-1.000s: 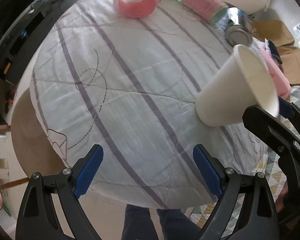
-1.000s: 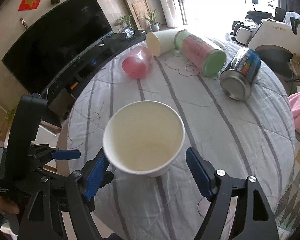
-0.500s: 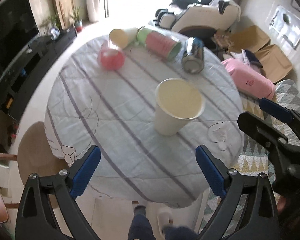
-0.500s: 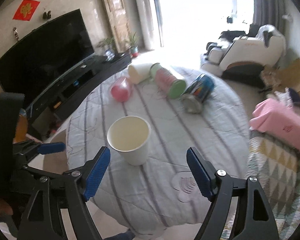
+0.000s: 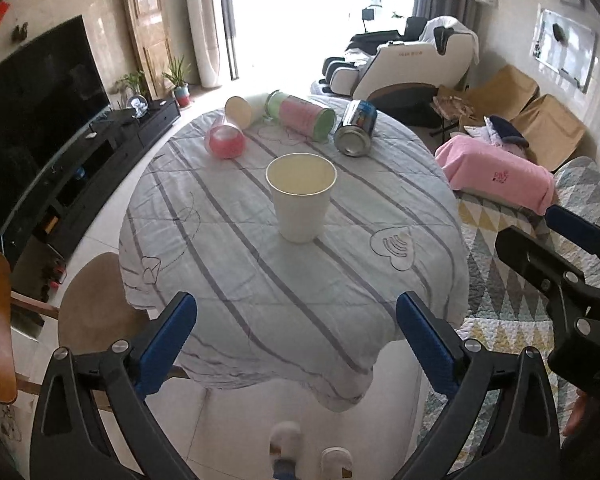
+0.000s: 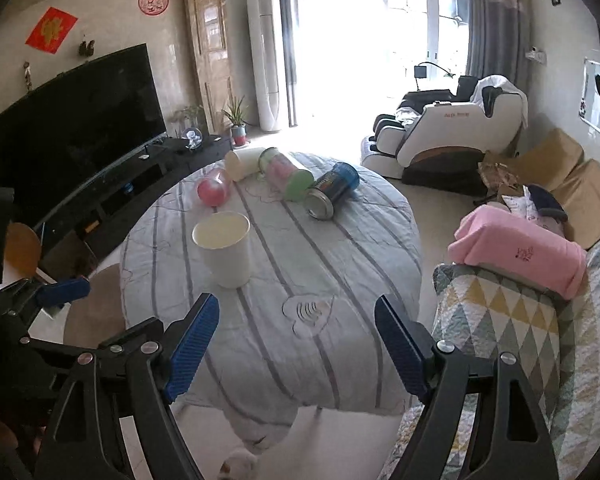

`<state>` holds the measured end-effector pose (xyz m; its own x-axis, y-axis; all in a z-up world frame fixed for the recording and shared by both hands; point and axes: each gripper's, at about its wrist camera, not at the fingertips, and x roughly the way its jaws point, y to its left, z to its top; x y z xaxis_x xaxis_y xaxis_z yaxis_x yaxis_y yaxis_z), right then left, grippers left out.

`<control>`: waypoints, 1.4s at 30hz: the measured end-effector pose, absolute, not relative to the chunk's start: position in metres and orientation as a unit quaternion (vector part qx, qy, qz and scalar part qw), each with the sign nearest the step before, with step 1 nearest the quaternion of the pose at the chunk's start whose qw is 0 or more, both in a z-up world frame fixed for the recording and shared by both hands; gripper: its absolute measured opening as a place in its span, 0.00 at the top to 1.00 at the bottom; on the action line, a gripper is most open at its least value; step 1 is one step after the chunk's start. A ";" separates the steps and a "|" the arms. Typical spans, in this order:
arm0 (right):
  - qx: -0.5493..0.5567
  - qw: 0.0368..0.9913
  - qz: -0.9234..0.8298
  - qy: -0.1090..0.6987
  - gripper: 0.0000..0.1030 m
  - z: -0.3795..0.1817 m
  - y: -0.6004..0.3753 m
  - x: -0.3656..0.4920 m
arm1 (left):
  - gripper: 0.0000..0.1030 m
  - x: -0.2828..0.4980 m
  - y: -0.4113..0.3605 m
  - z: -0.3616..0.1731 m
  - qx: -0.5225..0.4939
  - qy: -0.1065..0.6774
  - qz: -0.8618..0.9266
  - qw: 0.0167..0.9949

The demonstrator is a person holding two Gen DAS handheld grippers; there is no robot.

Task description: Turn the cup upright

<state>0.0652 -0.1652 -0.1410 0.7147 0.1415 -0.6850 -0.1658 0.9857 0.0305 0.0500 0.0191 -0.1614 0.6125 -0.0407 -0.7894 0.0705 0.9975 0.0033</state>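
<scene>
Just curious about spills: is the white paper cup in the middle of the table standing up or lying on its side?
Standing up. The cup rests on its base, open mouth upward, and looks empty inside.

The plain white paper cup (image 5: 301, 196) stands upright, mouth open upward, empty, near the middle of the striped tabletop (image 5: 236, 280).

**Tally of what I can see on the table**

I count one white paper cup (image 5: 301, 196) standing upright, mouth up, near the middle of the round table with the striped grey cloth (image 5: 260, 304). Four containers lie on their sides at the far edge: one cream paper cup (image 5: 242, 110), one pink translucent plastic cup (image 5: 225, 142), one pink-labelled canister with a green end (image 5: 302, 116), and one blue-labelled metal tin (image 5: 356, 130). That makes five vessels in all: three cups, two cans. One table.
</scene>
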 end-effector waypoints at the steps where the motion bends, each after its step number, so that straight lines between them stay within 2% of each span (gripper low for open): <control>1: -0.015 0.927 0.083 0.366 0.21 -0.140 -0.165 0.061 | 0.01 0.047 0.019 -0.160 0.019 0.436 -0.030 0.899; 28: 0.040 0.936 -0.036 0.347 0.21 -0.135 -0.096 -0.005 | 0.01 0.021 0.089 -0.142 0.088 0.395 -0.124 0.906; 42: 0.043 0.935 -0.059 0.346 0.21 -0.133 -0.067 -0.014 | 0.01 0.021 0.110 -0.137 0.091 0.383 -0.145 0.908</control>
